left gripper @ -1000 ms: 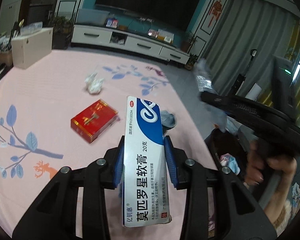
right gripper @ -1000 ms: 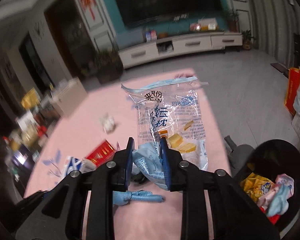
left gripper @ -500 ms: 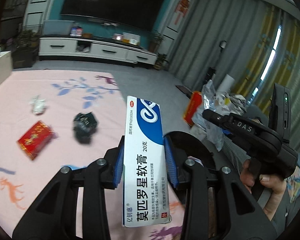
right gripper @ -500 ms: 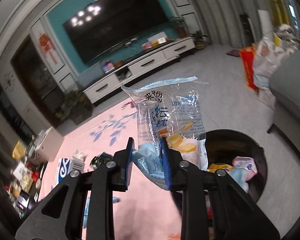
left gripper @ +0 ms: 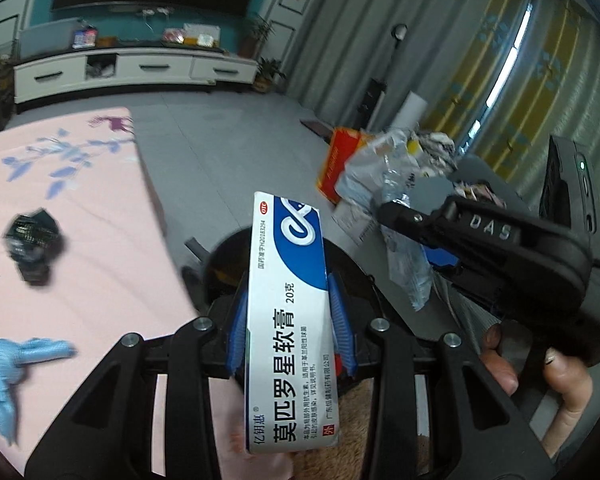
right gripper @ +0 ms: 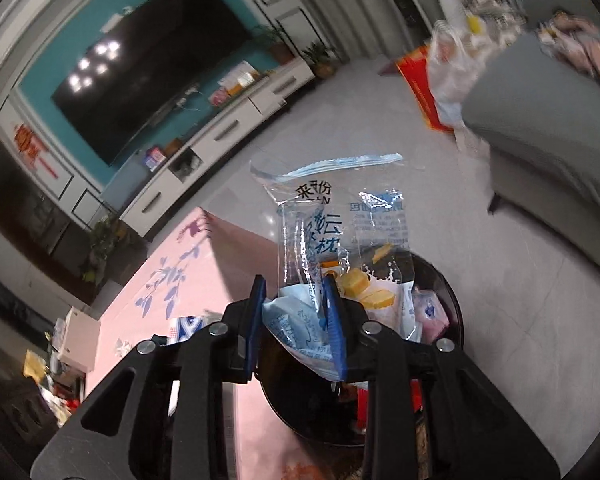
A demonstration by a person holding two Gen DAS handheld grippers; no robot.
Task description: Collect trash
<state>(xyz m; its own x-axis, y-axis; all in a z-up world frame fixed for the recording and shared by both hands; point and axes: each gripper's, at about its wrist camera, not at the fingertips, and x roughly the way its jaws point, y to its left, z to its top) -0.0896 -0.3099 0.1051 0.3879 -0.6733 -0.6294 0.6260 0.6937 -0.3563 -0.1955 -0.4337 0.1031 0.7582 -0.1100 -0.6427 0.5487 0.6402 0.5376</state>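
Note:
My left gripper [left gripper: 289, 292] is shut on a white-and-blue ointment box [left gripper: 288, 340], which stands upright between the blue pads. Behind the box lies the black trash bin [left gripper: 354, 270], just off the pink table's edge. My right gripper [right gripper: 294, 308] holds a clear crinkled snack wrapper [right gripper: 340, 220] above the same bin [right gripper: 450, 296]. Its jaws are opening, with the wrapper's crumpled blue end still between the pads and touching both. Inside the bin lie several packets, among them a pink one [right gripper: 434, 312].
The pink flowered table [left gripper: 80, 184] carries a black crumpled wrapper [left gripper: 34, 240] and a blue glove [left gripper: 16, 364]. A grey sofa [right gripper: 540, 112] stands to the right. Bags and a red box [left gripper: 340, 152] sit on the grey floor. A white TV cabinet [left gripper: 140, 70] lines the far wall.
Both grippers have swung right, off the table, to above the black bin, each still carrying its load. The right gripper has rolled and its pads stand slightly wider apart.

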